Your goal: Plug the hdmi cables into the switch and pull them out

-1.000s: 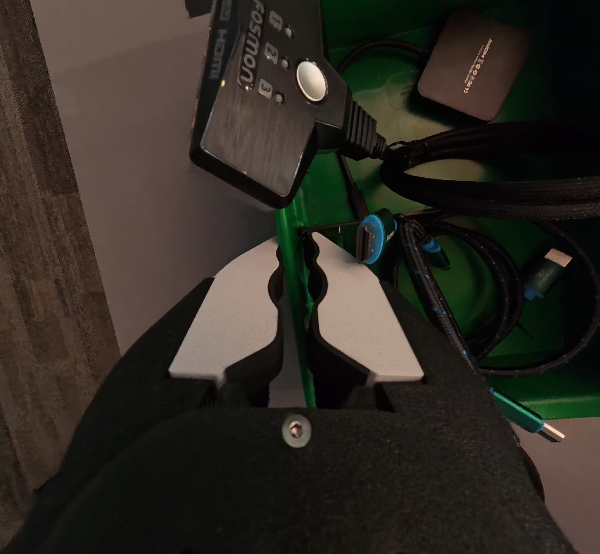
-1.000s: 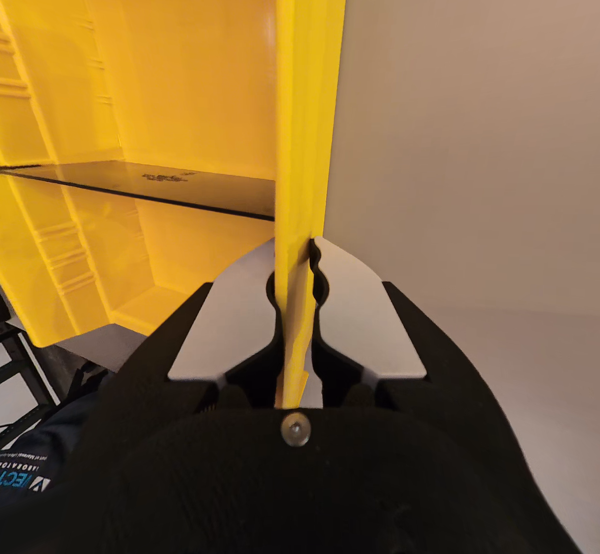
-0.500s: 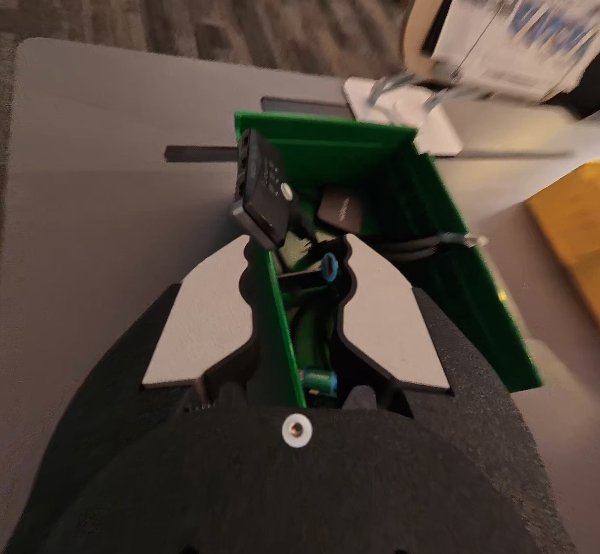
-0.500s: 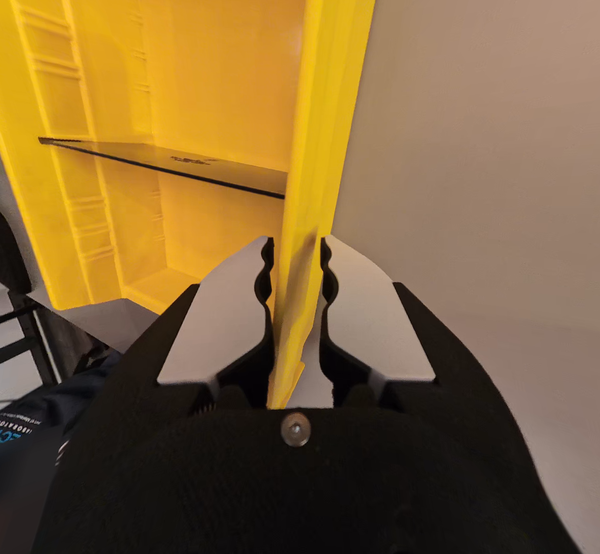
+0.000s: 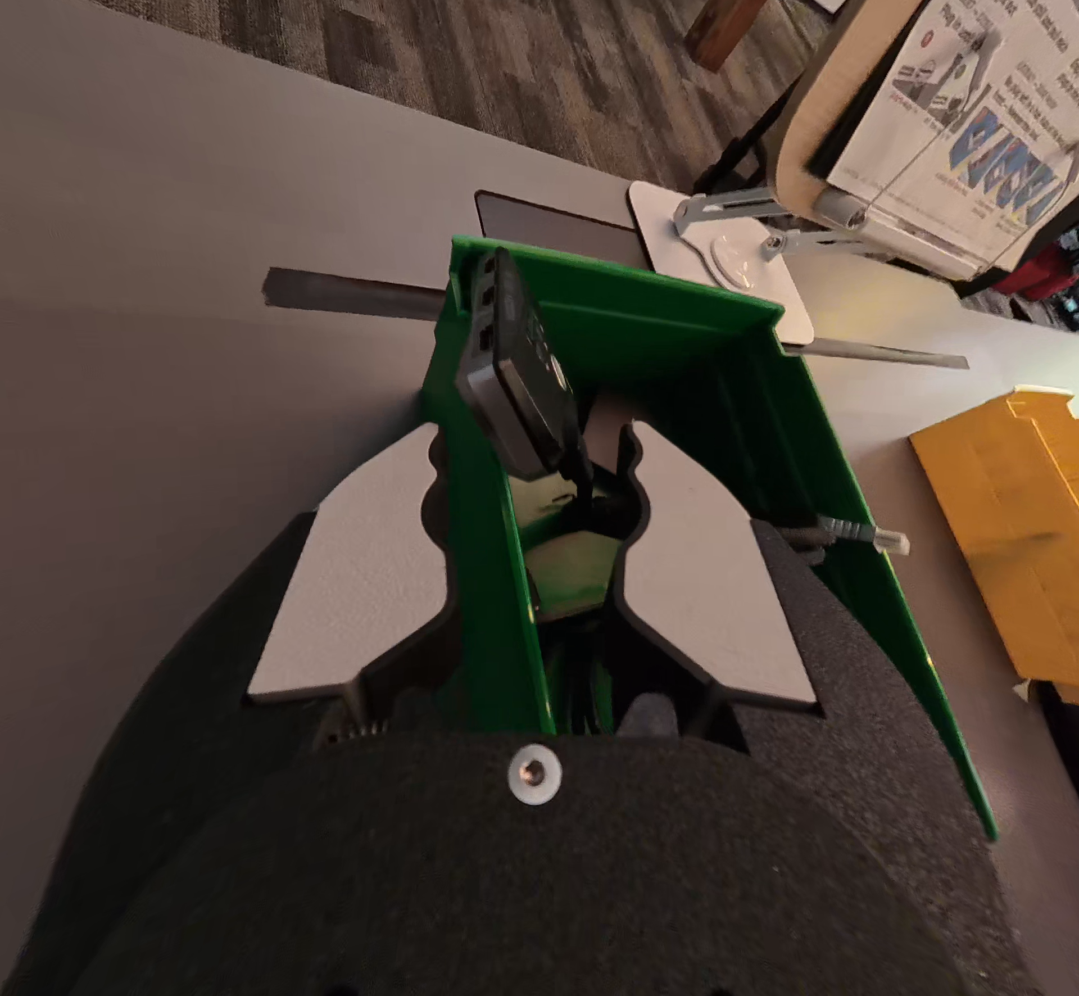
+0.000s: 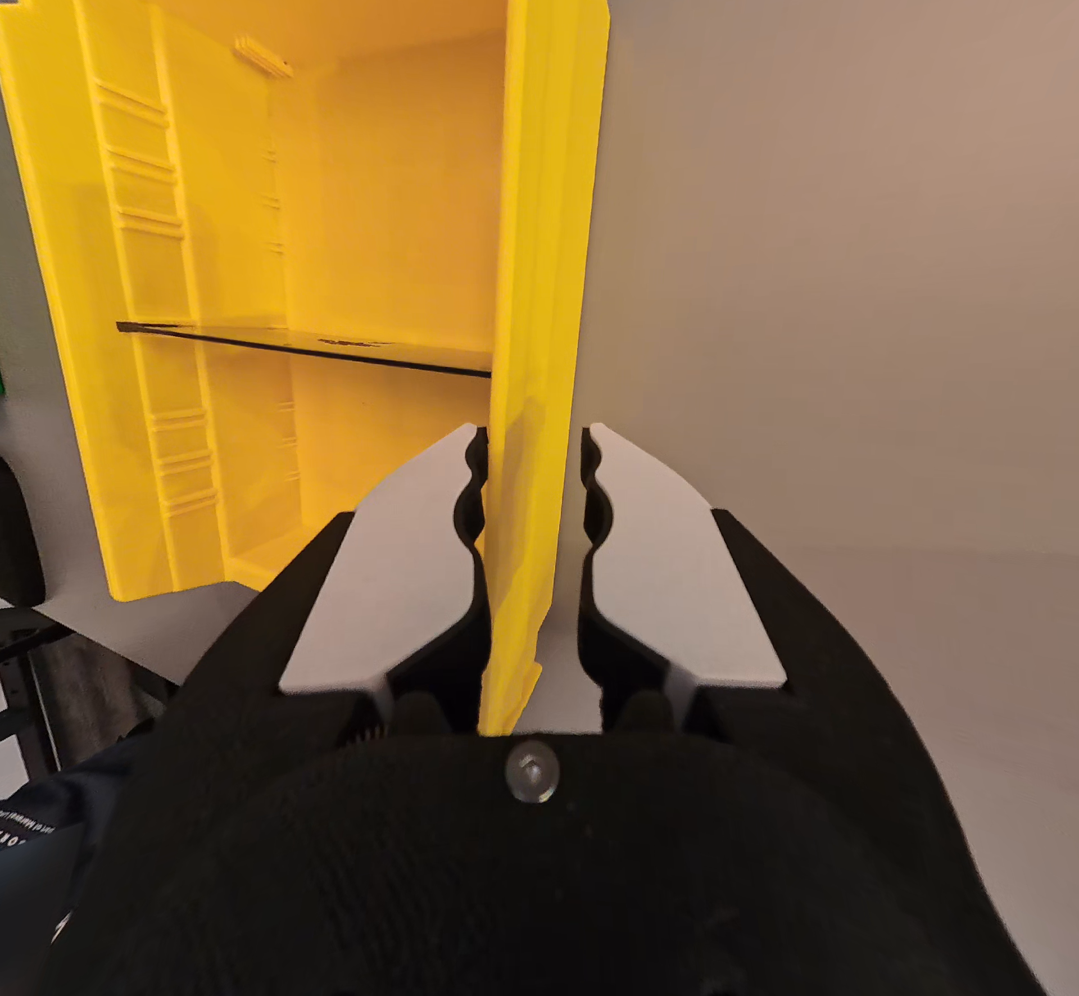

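The black HDMI switch (image 5: 514, 378) leans against the left wall of the green bin (image 5: 642, 325), its ports facing up and left. Its dark cable (image 5: 584, 477) runs down into the bin. A silver cable plug (image 5: 870, 536) sticks out over the bin's right wall. My left gripper (image 5: 534, 433) is open and straddles the green bin's left wall, with one finger outside and one inside. My right gripper (image 6: 534, 431) is open and straddles the right wall of the yellow bin (image 6: 379, 209). It holds nothing.
The yellow bin also shows at the right of the left wrist view (image 5: 1004, 530). Inside it is a black divider (image 6: 327, 343) and nothing else in sight. A white stand base (image 5: 724, 249) and printed sheets (image 5: 963, 92) stand behind the green bin. Both bins rest on the grey table (image 5: 175, 267). The tips of one gripper are about 80 cm away from the tips of the other.
Both grippers have opened and let go of the bin walls they were pinching. The left gripper has pulled back and up from the green bin. The right has drawn back slightly.
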